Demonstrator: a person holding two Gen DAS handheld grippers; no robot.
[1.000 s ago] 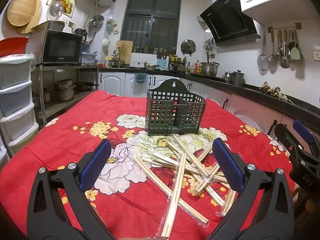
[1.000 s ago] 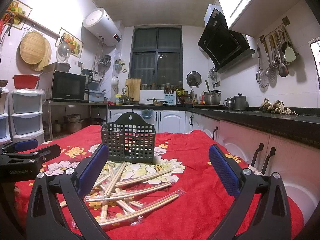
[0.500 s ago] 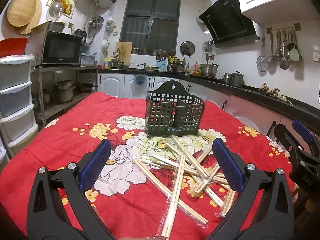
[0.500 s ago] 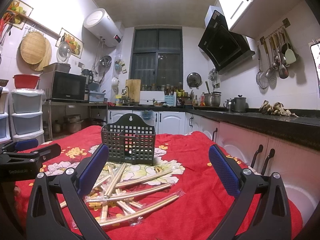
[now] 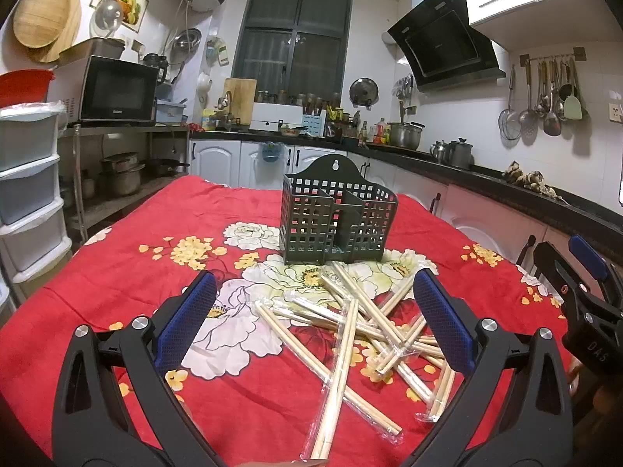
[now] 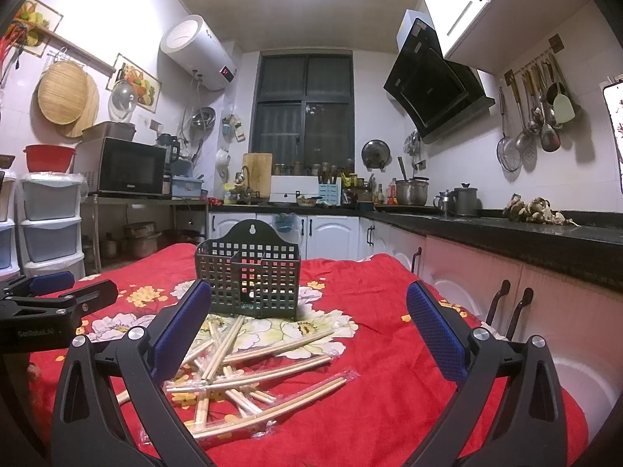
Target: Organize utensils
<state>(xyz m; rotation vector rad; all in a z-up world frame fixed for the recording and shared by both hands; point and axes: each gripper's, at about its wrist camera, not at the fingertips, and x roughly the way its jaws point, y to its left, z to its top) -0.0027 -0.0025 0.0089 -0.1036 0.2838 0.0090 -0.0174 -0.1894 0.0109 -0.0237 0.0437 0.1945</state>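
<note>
A loose pile of wooden chopsticks [image 5: 362,327], each pair in a clear plastic sleeve, lies crisscrossed on a table covered by a red flowered cloth [image 5: 128,272]. Just behind the pile stands a dark green plastic holder [image 5: 338,222] with grid walls and inner dividers; a few chopstick tips reach its base. The left gripper [image 5: 315,315] hovers above the near side of the pile, jaws wide apart and holding nothing. The right gripper [image 6: 307,323] hovers beside it, also spread wide and empty. Kitchen counters [image 6: 506,229] line the walls behind.
</note>
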